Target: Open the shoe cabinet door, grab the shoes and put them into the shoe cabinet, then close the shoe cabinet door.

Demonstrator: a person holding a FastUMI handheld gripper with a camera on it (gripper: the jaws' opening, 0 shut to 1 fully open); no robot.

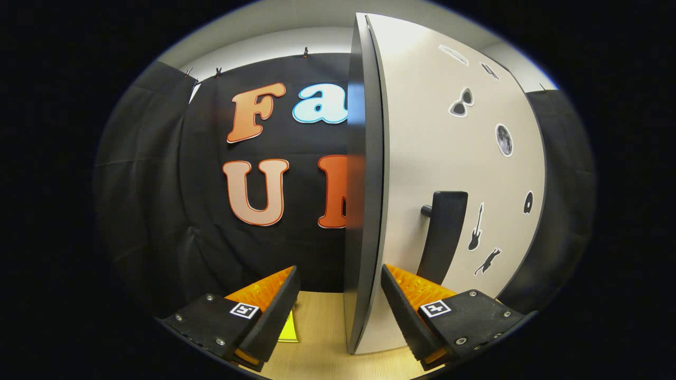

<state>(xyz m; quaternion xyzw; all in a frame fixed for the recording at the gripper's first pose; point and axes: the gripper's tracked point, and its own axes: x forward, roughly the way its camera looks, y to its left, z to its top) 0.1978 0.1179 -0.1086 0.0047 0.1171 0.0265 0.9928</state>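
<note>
Spread jaws straddle the free edge of the white cabinet door

The gripper point(340, 311) has its jaws released, one on each side of the flat white shoe cabinet door point(454, 174) with its dark edge band, seemingly to swing it. A black bar handle point(442, 235) and small black stickers point(478, 228) sit on its smooth face. Pale wooden bench point(322, 330) lies below; shoes unseen.
</note>
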